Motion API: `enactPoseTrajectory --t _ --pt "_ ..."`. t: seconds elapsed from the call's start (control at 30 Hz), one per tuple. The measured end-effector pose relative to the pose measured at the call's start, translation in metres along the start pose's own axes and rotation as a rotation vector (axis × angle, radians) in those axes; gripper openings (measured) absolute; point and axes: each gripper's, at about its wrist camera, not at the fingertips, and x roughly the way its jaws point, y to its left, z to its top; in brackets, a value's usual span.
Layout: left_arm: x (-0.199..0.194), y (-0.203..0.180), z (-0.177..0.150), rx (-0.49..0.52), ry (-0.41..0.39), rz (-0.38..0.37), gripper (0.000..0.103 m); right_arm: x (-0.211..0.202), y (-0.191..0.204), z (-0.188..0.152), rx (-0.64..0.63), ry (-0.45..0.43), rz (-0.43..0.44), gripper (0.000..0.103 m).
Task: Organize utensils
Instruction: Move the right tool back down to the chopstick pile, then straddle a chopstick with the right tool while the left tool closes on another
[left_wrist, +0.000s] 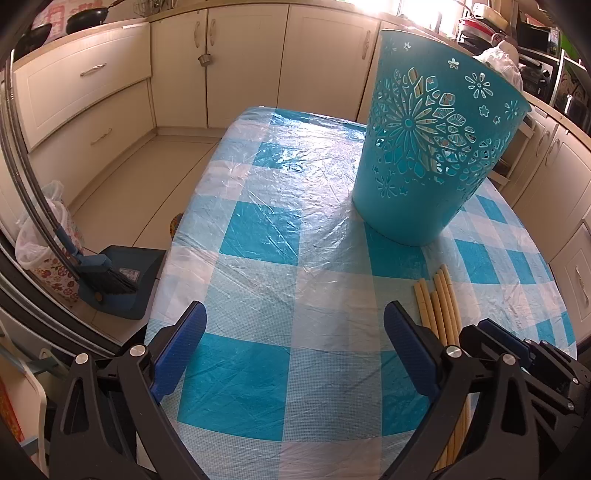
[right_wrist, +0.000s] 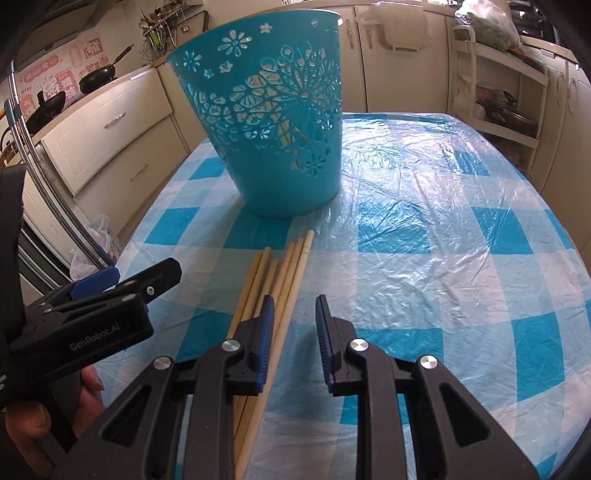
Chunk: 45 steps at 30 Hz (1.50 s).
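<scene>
A teal plastic basket (left_wrist: 432, 147) with flower cut-outs stands on the checked table; it also shows in the right wrist view (right_wrist: 273, 122), with some pale sticks visible inside through the holes. Several wooden chopsticks (right_wrist: 284, 273) lie side by side on the cloth in front of it, also seen in the left wrist view (left_wrist: 439, 302). My left gripper (left_wrist: 295, 332) is open and empty, left of the chopsticks. My right gripper (right_wrist: 294, 317) is partly open and empty, its left finger over the chopsticks. The left gripper's body (right_wrist: 96, 325) shows beside it.
The table (left_wrist: 258, 236) has a blue-and-white checked cloth under clear plastic. Cream kitchen cabinets (left_wrist: 184, 66) ring the room. A dustpan and brush (left_wrist: 118, 280) and a bagged bin (left_wrist: 44, 236) stand on the floor left. A white shelf rack (right_wrist: 495, 96) stands far right.
</scene>
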Motion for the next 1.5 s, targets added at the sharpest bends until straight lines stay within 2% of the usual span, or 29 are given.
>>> enactPoseTrajectory --t 0.23,0.43,0.7,0.9,1.07,1.2,1.33,1.37,1.5 --pt "0.000 0.000 0.000 -0.001 0.000 0.001 0.093 0.004 -0.004 0.004 0.003 0.019 -0.025 0.021" --pt "0.002 -0.001 0.000 0.002 0.004 -0.002 0.093 0.004 -0.002 0.003 -0.053 0.036 -0.057 0.008" --pt "0.004 -0.032 -0.009 0.124 0.074 -0.076 0.093 -0.019 -0.028 -0.013 0.003 0.055 -0.063 0.006" --pt "0.006 -0.056 -0.016 0.199 0.105 -0.042 0.093 -0.022 -0.037 -0.015 0.046 0.047 -0.033 0.006" --pt "0.007 -0.053 -0.014 0.173 0.124 -0.023 0.093 -0.023 -0.041 -0.014 0.053 0.043 -0.013 0.006" --pt "0.008 -0.054 -0.015 0.196 0.131 0.007 0.093 -0.023 -0.044 -0.013 0.059 0.042 -0.003 0.006" --pt "0.011 -0.057 -0.012 0.199 0.140 0.007 0.092 -0.021 -0.041 -0.009 0.038 0.049 0.004 0.008" --pt "0.012 -0.058 -0.011 0.197 0.141 0.005 0.092 -0.020 -0.039 -0.007 0.026 0.054 0.003 0.009" --pt "0.013 -0.056 -0.004 0.190 0.139 -0.006 0.075 -0.013 -0.036 0.000 -0.008 0.062 -0.008 0.009"
